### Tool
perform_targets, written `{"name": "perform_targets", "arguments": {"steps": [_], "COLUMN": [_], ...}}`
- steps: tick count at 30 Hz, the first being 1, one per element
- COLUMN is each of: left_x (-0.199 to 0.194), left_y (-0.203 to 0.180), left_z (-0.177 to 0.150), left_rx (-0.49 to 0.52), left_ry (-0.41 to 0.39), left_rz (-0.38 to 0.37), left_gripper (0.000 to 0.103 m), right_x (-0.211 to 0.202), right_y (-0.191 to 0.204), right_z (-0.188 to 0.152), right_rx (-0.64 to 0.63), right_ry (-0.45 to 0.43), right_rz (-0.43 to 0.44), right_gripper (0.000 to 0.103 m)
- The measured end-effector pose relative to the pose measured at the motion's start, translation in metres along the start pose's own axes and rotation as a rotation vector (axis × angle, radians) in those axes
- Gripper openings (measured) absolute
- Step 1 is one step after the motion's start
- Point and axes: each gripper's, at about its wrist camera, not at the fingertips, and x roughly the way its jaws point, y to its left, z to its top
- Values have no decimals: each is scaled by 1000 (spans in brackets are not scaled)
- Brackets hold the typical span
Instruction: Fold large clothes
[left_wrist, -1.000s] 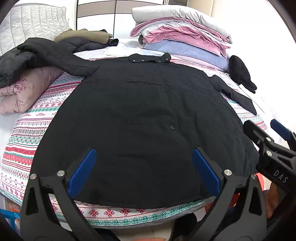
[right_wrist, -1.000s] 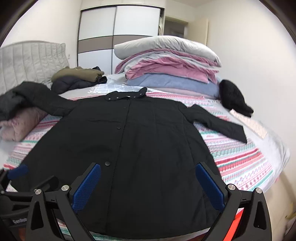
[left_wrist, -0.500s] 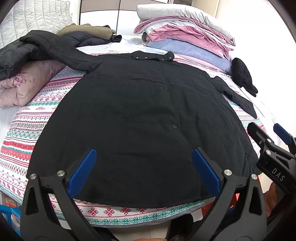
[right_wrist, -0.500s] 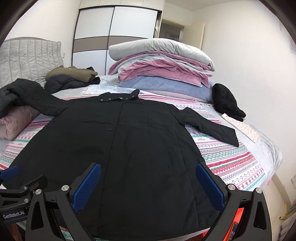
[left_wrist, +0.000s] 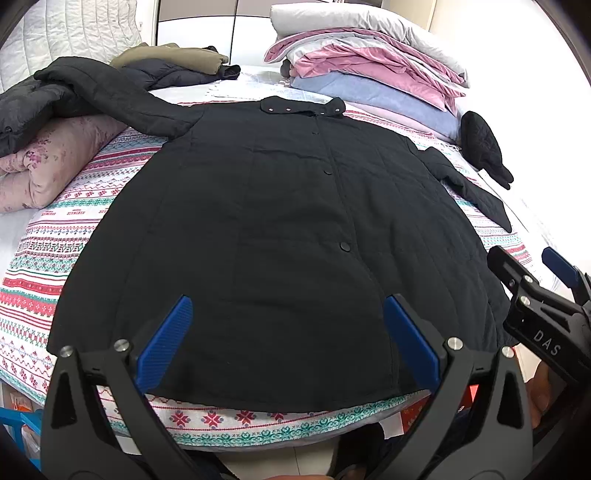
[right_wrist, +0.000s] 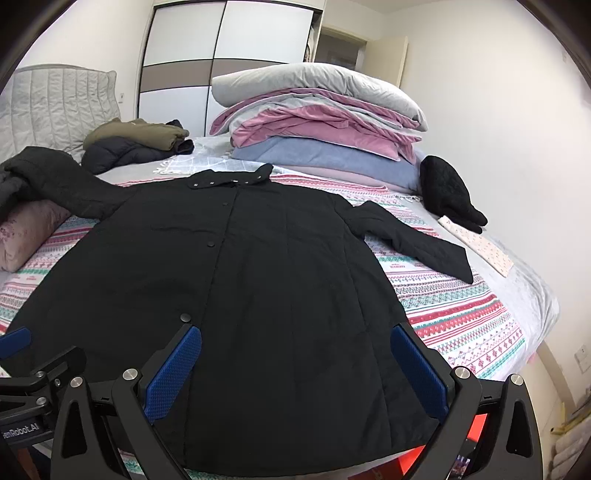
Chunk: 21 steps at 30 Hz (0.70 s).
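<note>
A large black quilted coat (left_wrist: 288, 221) lies spread flat, front up and buttoned, on the patterned bedspread (left_wrist: 48, 266); it also shows in the right wrist view (right_wrist: 258, 280). Its collar points to the far end, its hem to the near bed edge. One sleeve (right_wrist: 413, 240) lies out to the right; the other (left_wrist: 122, 99) runs left over a pile of clothes. My left gripper (left_wrist: 288, 343) is open and empty above the hem. My right gripper (right_wrist: 291, 369) is open and empty above the hem's right part, and it also shows in the left wrist view (left_wrist: 535, 273).
A stack of folded quilts and a pillow (right_wrist: 317, 122) stands at the far end. A black knit item (right_wrist: 447, 192) lies at the right. A pink quilt (left_wrist: 48, 162) and dark jackets (right_wrist: 136, 144) lie at the left. A wardrobe (right_wrist: 221, 48) stands behind.
Both grippers have shifted slightly over the hem, so both views have shifted a little. The coat has not moved. Both grippers stay open.
</note>
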Motion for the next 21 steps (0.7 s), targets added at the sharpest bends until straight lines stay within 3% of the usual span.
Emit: {"name": "perform_targets", "arguments": {"steps": [14,21], "left_x": [4,22], "left_y": [1,10], "left_z": [1,4], "left_rx": [-10,-35], "left_ry": [-4,35], "left_rz": [7,41], "left_gripper": [103,103], "right_x": [7,51], "right_y": [2,-14], "right_z": [3,8], "right_rx": [7,140], "right_ry": [-2,146], "right_rz": [-24,45], "right_gripper": [103,103]}}
